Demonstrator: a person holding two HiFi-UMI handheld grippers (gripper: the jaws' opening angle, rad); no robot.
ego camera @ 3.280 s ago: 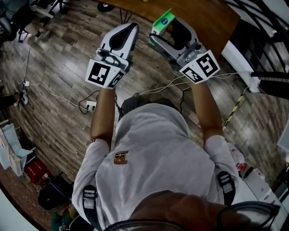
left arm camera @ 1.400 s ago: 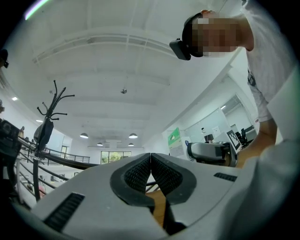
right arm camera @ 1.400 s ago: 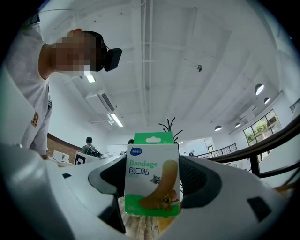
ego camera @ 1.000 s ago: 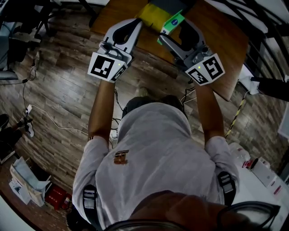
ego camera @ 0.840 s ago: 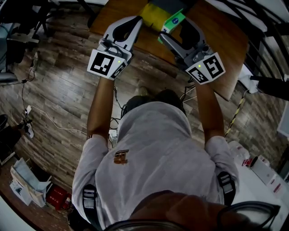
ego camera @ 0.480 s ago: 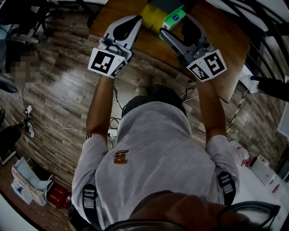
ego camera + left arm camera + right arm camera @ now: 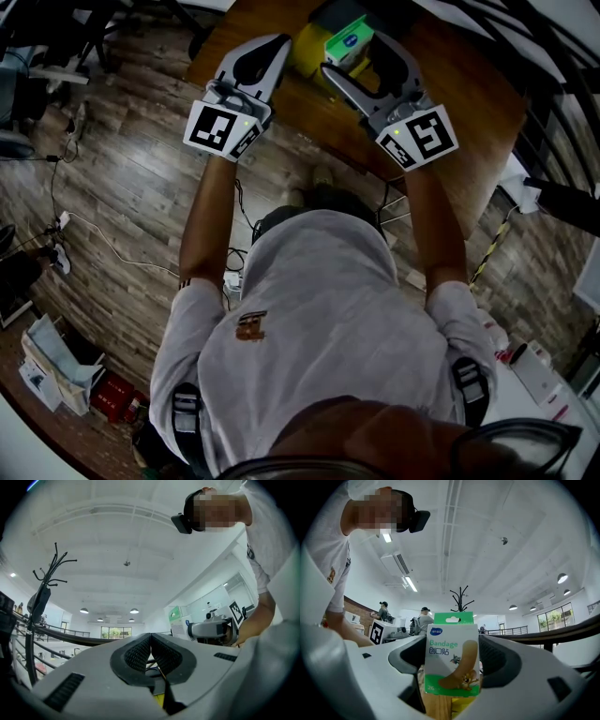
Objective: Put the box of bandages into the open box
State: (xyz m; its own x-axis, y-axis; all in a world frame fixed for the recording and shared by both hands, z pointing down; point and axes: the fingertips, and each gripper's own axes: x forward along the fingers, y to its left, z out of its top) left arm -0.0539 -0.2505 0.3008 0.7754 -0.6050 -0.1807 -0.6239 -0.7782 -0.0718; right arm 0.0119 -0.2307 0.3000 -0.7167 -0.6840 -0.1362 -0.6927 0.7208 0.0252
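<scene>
bandage box point(image 7: 452, 660) held in right gripper point(image 7: 350, 58), left gripper point(image 7: 150, 653) alongside (jaws together)

The person wears a light grey short-sleeved T-shirt point(image 7: 319, 309) with a small brown emblem point(image 7: 250, 327) left of mid-frame. Dark buckled straps point(image 7: 186, 412) cross both shoulders low in the frame. At the top, the left gripper point(image 7: 275, 45) and right gripper point(image 7: 349, 49) are pale grey shells with black ribbed pads point(image 7: 138, 654) lining the jaws. Each bears a cube point(image 7: 222, 129) of black-and-white square markers.
</scene>
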